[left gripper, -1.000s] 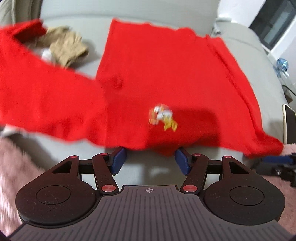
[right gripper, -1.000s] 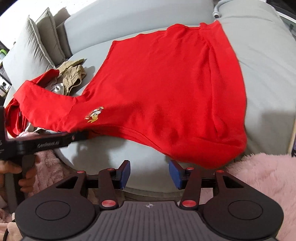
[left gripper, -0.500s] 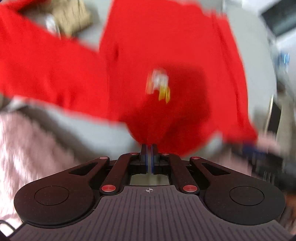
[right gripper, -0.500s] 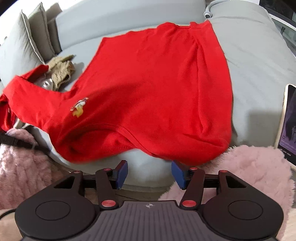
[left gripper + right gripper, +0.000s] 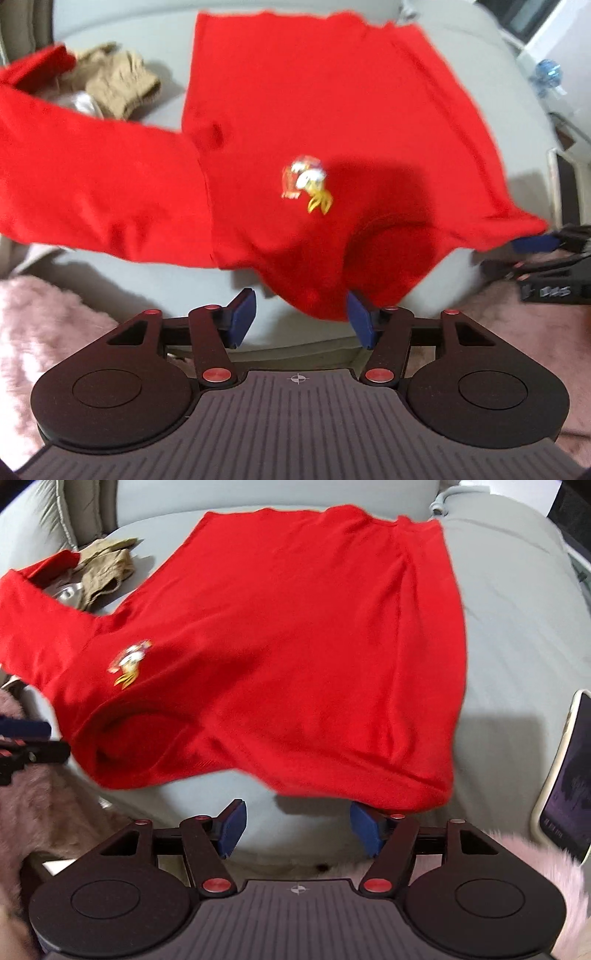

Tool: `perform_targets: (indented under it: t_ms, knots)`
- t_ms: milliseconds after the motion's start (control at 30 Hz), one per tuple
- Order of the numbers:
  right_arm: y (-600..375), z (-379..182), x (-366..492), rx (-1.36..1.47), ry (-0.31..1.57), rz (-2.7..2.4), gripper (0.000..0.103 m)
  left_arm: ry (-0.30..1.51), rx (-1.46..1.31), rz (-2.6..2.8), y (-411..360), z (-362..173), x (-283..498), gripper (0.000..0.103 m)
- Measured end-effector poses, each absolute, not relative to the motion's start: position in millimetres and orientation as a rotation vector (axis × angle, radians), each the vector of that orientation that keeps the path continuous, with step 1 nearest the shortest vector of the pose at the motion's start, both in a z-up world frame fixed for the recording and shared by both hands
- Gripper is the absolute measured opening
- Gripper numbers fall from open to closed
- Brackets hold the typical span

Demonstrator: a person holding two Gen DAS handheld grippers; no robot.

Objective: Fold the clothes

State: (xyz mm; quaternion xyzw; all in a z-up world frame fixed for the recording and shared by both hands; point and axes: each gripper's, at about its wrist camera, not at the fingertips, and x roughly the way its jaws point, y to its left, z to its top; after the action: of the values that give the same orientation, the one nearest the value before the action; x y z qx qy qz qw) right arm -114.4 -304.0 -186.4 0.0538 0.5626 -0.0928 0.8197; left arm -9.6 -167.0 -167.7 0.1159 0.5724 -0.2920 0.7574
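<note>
A red sweatshirt with a small bird emblem lies spread on a grey sofa seat, one sleeve stretched to the left. It also shows in the right wrist view. My left gripper is open, and the shirt's near collar edge hangs between its blue pads. My right gripper is open just below the shirt's near right corner, which lies over its right pad.
A crumpled tan garment lies at the back left of the seat. A phone leans at the right edge. Pink fluffy fabric lies in front of the sofa. Grey cushions stand at the back left.
My left gripper was shut on the collar edge half a second ago and is now open. The right gripper moved closer to the shirt's near right corner.
</note>
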Motion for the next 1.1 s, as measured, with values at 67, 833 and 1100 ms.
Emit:
perform_targets:
  t_ms: [67,833,1100]
  knots:
    - [-302,-189,-110,0.052,1.186,-0.191,0.061,1.252,0.307,-0.612,-171,-180,-10,0.060]
    - [-331,-145,-120,0.015,1.418,-0.007,0.046,1.360,0.465,-0.765,-125,-152,-24,0.042]
    - [-334,-141,-92,0.181,1.165,-0.154,0.032,1.110,0.235,-0.602,-120,-142,12,0.026]
